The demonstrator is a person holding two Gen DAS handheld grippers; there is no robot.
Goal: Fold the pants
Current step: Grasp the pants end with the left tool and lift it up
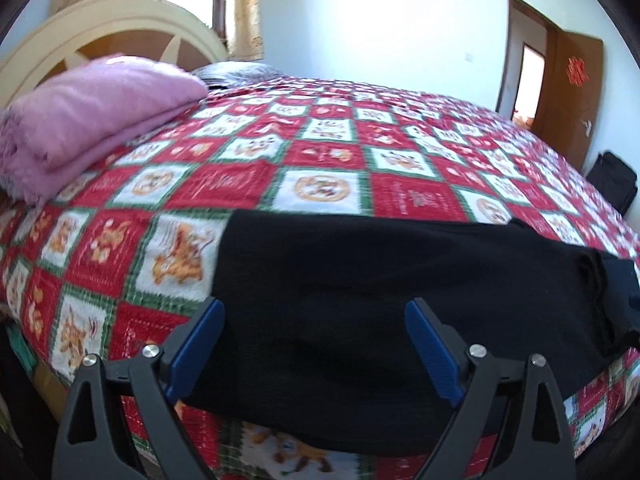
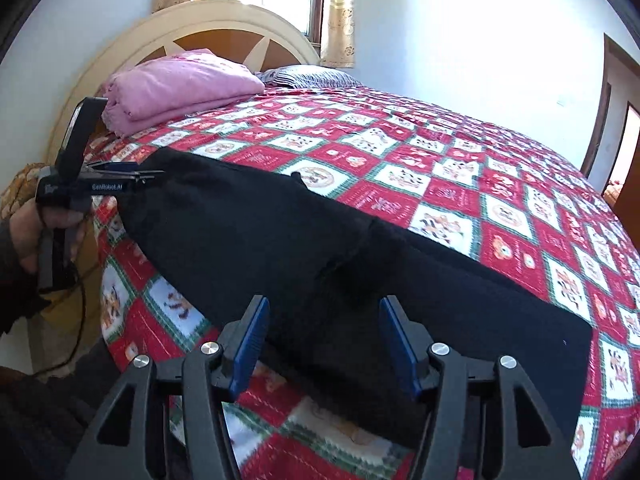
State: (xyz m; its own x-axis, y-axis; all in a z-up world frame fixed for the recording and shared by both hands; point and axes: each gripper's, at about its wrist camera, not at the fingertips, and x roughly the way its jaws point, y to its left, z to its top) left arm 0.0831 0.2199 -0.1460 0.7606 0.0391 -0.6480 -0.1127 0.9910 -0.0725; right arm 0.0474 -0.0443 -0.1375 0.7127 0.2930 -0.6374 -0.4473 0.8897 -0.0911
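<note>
Black, soft-looking cloth fills the lower middle of both views: the pants (image 1: 360, 300) lie as a long flat band across the near edge of the bed, over a quilt (image 1: 320, 152) of red and white squares edged in green, each with a small printed figure. In the right wrist view the pants (image 2: 280, 240) run from the left middle of the frame down to the lower right, with a puckered seam ridge near the centre.

The left gripper (image 1: 314, 346) stands wide, its blue ribbed pads on either side of the cloth and holding nothing. The right gripper (image 2: 324, 344) is about half open, likewise empty, with the cloth's near edge showing between its fingers. In the right wrist view the left gripper shows again at the left middle, held in a hand (image 2: 28, 236), its tip at the pants' left end.

Judging by this, the garment is laid out lengthwise and both claws are free, so the step in hand looks like a pause between folds. The next move probably calls for each claw to pinch an end or edge through all layers and carry it over evenly.

At the upper left, a folded pink blanket (image 1: 92, 116), plush and thick, rests by a cream arched headboard (image 2: 224, 20).
</note>
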